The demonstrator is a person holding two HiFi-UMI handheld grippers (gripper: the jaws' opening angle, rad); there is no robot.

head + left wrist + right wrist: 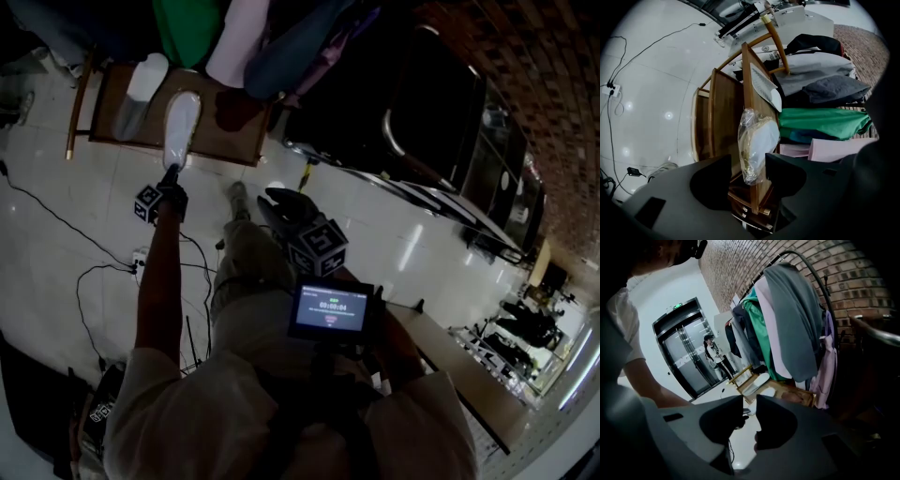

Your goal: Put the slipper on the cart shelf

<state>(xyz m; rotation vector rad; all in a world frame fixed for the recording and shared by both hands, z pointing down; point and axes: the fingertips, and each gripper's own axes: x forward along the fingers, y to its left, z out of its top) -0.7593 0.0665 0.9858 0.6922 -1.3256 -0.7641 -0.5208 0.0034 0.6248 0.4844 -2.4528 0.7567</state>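
A white slipper in a clear plastic bag lies on the brown wooden cart shelf. My left gripper sits at its near end. In the left gripper view the bagged slipper rests on the shelf board, its lower end between the jaws of the left gripper, which stand wide apart and open. A second white slipper lies beside it on the shelf. My right gripper hangs over the floor, well back from the shelf. The right gripper shows a narrow gap with nothing in it.
Clothes hang on a rack above the shelf; green and pink garments are close beside the slipper. Cables and a power strip lie on the white tile floor. A dark case stands right. A person stands by distant doors.
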